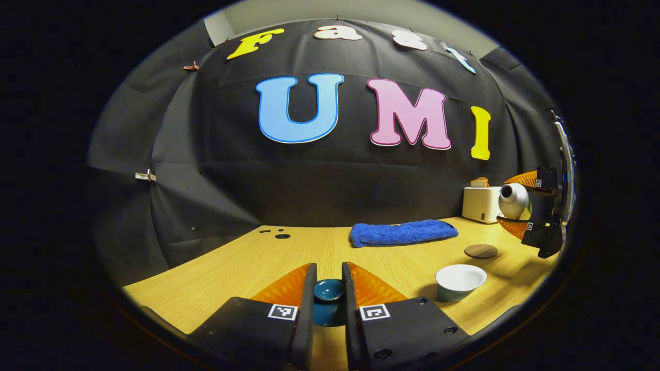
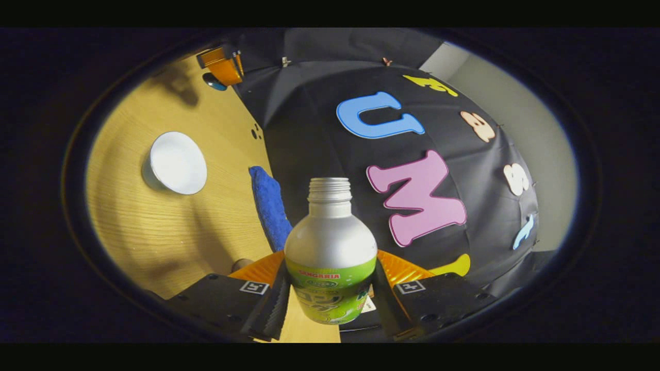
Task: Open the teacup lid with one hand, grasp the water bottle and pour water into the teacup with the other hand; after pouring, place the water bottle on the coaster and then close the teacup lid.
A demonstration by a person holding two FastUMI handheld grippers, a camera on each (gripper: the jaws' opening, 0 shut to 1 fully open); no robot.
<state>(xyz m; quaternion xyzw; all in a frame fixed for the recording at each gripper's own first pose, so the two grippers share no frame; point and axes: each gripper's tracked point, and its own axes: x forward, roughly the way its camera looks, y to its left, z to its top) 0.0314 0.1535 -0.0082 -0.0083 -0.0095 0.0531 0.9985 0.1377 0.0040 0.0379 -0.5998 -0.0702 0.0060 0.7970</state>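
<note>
My left gripper (image 1: 329, 270) is shut on the teal teacup lid (image 1: 329, 290), left of the cup. The teacup (image 1: 460, 281) stands uncovered on the wooden table (image 1: 216, 278), its white inside showing. At the far right my right gripper (image 1: 536, 211) holds the silver water bottle (image 1: 513, 200) tipped on its side in the air, uncapped mouth pointing left, beyond and to the right of the cup. In the right gripper view that gripper (image 2: 330, 263) is shut on the bottle (image 2: 330, 242), with the teacup (image 2: 178, 162) off to the left. No water stream shows. The round brown coaster (image 1: 480, 251) lies bare behind the cup.
A folded blue towel (image 1: 402, 233) lies at the back of the table by the black wall. A white toaster (image 1: 482, 203) stands in the back right corner. Small dark holes (image 1: 282, 236) mark the tabletop at the back left.
</note>
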